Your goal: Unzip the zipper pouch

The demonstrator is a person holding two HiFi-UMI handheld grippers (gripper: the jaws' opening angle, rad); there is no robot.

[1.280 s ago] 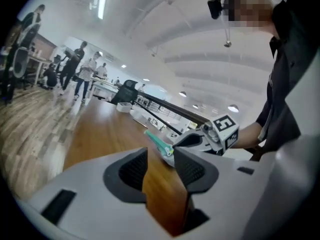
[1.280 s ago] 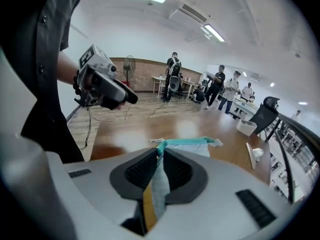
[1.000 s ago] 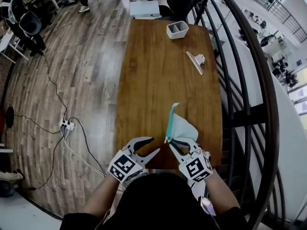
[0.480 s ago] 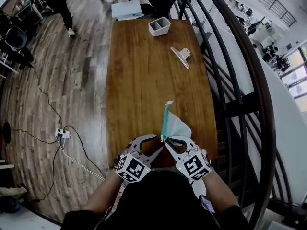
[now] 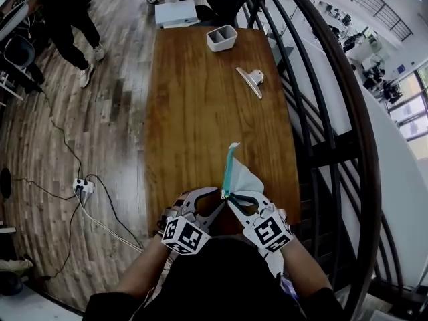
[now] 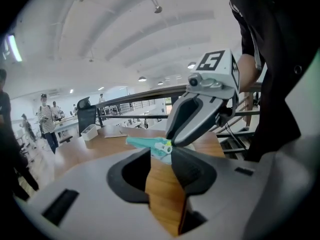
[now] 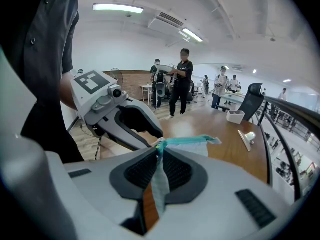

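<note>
A pale pouch [image 5: 244,178] with a teal zipper [image 5: 229,169] is held up on edge over the near end of the wooden table [image 5: 194,112]. My right gripper [image 5: 231,198] is shut on the pouch's near corner; in the right gripper view the fabric [image 7: 159,186] hangs pinched between its pads [image 7: 176,170]. My left gripper [image 5: 219,200] stands beside it at the left, tips at the zipper's near end. Its jaws have just been closing but still gape. The white zipper pull [image 6: 162,147] sits just beyond its tips, with no pad on it.
A white two-compartment box [image 5: 222,37] and a white clip [image 5: 251,80] lie at the table's far end. A dark curved railing [image 5: 334,132] runs along the right. A power strip [image 5: 79,186] with cables lies on the floor at left, where people walk.
My left gripper has moved right up to the zipper's near end, rolled, and narrowed its jaws. The right gripper keeps its hold on the pouch.
</note>
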